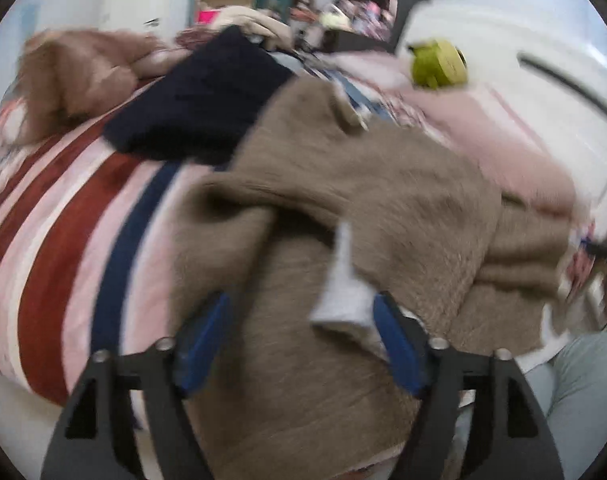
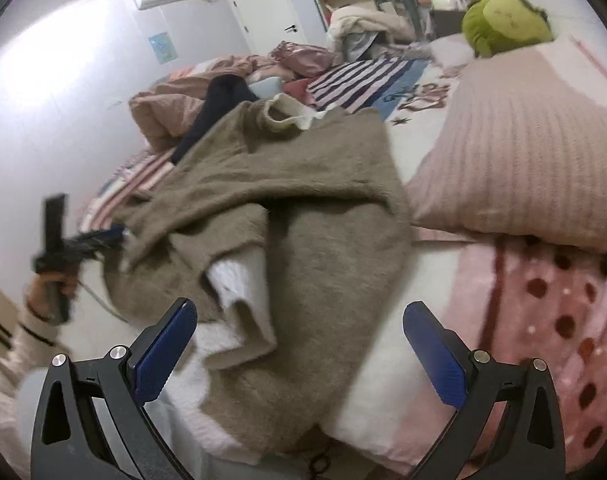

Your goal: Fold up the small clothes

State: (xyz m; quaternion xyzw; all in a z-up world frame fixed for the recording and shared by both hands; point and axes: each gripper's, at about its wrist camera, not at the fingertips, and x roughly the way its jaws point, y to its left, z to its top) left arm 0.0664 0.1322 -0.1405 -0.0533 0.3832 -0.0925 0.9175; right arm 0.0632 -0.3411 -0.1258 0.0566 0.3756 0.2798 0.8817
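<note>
Right wrist view: the right gripper [image 2: 299, 344] has its 2 blue-padded fingers [image 2: 165, 350] spread wide apart and they hold nothing. Between and under them lies the lower part of the brown sweater [image 2: 303, 216], which is spread in loose folds on the bed [image 2: 387, 380]. A white lining [image 2: 243, 284] shows where one part of the sweater is turned over, and a white collar edge shows at its far end.

To the left in this view the left gripper [image 2: 103, 238] is at the edge of the sweater, held by the person's hand [image 2: 51, 284]; it is blurred, so from here I cannot tell if it grips the cloth. Left wrist view: the left gripper [image 1: 299, 328] also has its 2 blue pads well apart, with the sweater [image 1: 383, 200] and a piece of white lining [image 1: 343, 292] lying between them, not pinched. This view is blurred.

To the right of the sweater lies a pink ribbed pillow [image 2: 523, 152], and below it a pink blanket with dark red dots [image 2: 563, 320]. A green plush toy [image 2: 503, 20] sits behind the pillow. Beyond the sweater there are a dark navy garment [image 1: 199, 100], a fluffy brown cloth [image 1: 75, 76] and the striped bedsheet [image 1: 63, 216].
</note>
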